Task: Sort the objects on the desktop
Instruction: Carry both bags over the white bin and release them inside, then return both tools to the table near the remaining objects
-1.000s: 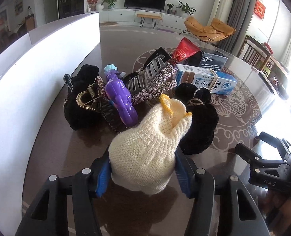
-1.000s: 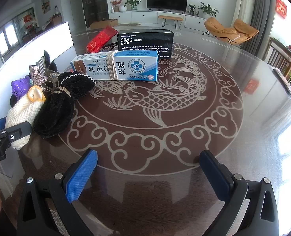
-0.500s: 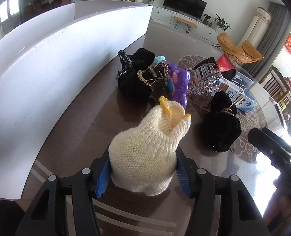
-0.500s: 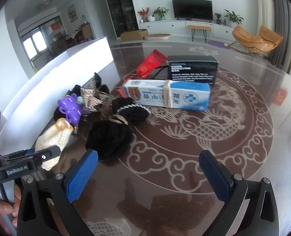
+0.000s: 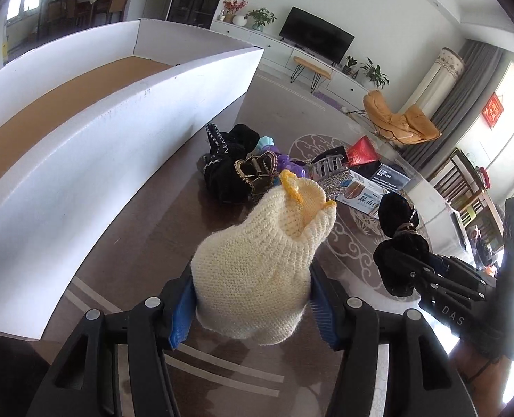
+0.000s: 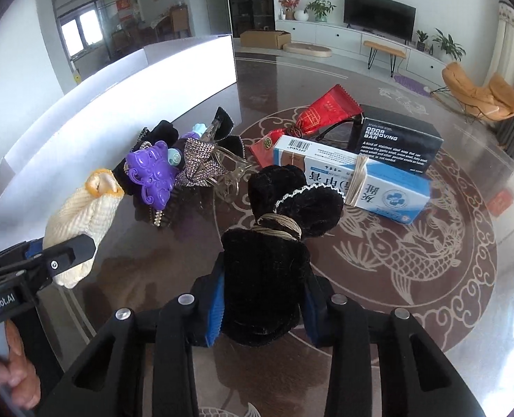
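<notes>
Beside the white box (image 5: 124,139) on the glass table (image 6: 378,278), the left gripper (image 5: 253,300) has its blue pads pressed on both sides of a cream knit pouch (image 5: 260,260), held up off the tabletop. Further right, the right gripper (image 6: 262,304) has just been closing and now pinches a black velvet pouch (image 6: 267,271) between its pads, jaws fairly narrow. Behind them lie a purple toy (image 6: 152,173), a rhinestone clip (image 6: 197,166), a red packet (image 6: 323,111) and two cartons (image 6: 357,173).
</notes>
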Demonstrator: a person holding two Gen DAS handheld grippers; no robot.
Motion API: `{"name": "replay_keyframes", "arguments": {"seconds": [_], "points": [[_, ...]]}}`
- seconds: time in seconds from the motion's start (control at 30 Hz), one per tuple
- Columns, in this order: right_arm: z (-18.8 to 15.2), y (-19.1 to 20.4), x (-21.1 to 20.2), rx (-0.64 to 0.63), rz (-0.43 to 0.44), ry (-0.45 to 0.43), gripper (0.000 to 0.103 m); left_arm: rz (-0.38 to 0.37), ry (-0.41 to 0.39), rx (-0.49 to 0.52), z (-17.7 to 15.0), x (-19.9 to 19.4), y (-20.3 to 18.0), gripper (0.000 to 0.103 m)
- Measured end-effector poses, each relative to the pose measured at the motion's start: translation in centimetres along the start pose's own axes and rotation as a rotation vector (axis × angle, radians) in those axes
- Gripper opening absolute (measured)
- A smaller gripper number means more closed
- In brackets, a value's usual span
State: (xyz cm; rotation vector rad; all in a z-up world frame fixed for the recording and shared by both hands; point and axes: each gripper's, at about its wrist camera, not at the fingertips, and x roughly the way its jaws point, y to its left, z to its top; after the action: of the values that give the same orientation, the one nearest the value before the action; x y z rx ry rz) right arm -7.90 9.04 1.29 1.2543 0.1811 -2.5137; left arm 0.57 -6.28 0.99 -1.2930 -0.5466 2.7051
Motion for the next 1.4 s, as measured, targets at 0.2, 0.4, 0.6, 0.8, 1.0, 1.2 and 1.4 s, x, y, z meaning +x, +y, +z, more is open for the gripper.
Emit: {"name": "replay_keyframes", "arguments": {"seconds": [0.2,0.4,0.6,0.8,1.0,1.2,1.4], "points": [[4.0,3.5,-4.2,-0.057,0.120,-0.065,0.038,-0.023,-0.113,-0.078,4.9,-6.6,2.9,0.057],[11.0,13.5,-4.4,-0.172,0.292,-0.138,0.038,0.181,-0.173,-0.159,11.0,-9.6,11.8,0.057],[15.4,23.6,1.1,-0.290,0.352,-0.083,0.038,0.347,-0.065,-0.200,13.4,-6.6,19.3,0.057],[15.7,27.3,8.7,-0.300,0.334,0.138,0.066,0.467,0.023,-0.156,13.1,-3.8,20.8,0.065],[14.9,24.7,6.7,-0.246,0.341,0.058,0.085,0.432,-0.041,-0.119,11.5,-5.0,18.2,0.081],[11.7,17.2,-0.1,-0.193,0.275,-0.138,0.103,0.249,-0.118,-0.047,9.4,-6.8,10.6,0.082],[4.8,6.6,-1.7,-0.160,0.023,-0.164,0.103,0.030,-0.095,0.112,4.2,-5.4,0.0,0.103]]}}
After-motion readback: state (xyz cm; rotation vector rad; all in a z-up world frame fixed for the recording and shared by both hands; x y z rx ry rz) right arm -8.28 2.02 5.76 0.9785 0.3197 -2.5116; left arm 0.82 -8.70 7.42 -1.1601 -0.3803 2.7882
